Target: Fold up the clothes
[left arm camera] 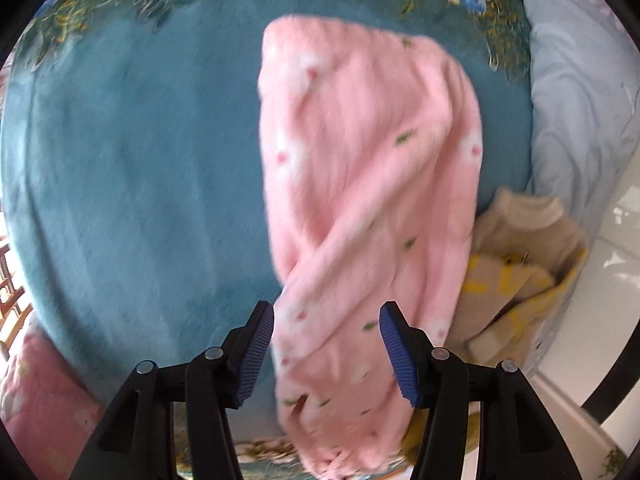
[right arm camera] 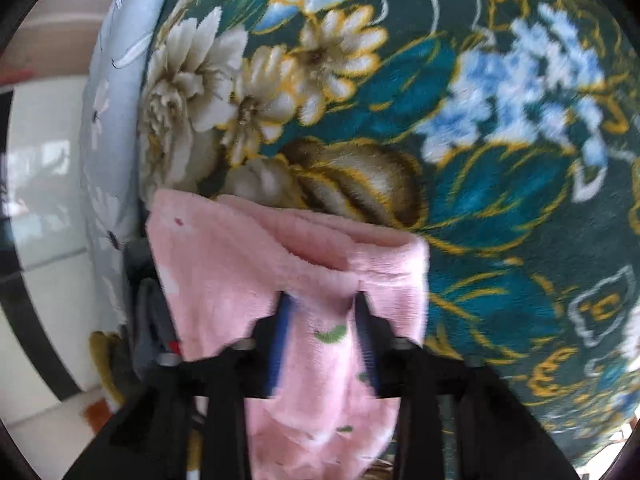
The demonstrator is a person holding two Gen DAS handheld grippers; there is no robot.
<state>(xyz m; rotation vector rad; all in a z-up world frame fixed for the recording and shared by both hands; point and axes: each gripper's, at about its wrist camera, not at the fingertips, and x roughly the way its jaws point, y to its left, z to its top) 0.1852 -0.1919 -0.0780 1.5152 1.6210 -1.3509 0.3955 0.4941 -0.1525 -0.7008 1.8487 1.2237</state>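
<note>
**Gripping pink fleece over the bed**

Hanging between both grippers, the pink fleece garment (left arm camera: 360,184) (small flowers and green leaves printed on it) drapes above a teal floral blanket (left arm camera: 132,168) on the bed. The right gripper (right arm camera: 322,300) has its jaws clamped on a folded edge of the fleece. The left gripper (left arm camera: 327,320) has its jaws apart, with fabric passing between them. A beige and yellow knit (left arm camera: 520,268) lies beside the fleece.
</note>
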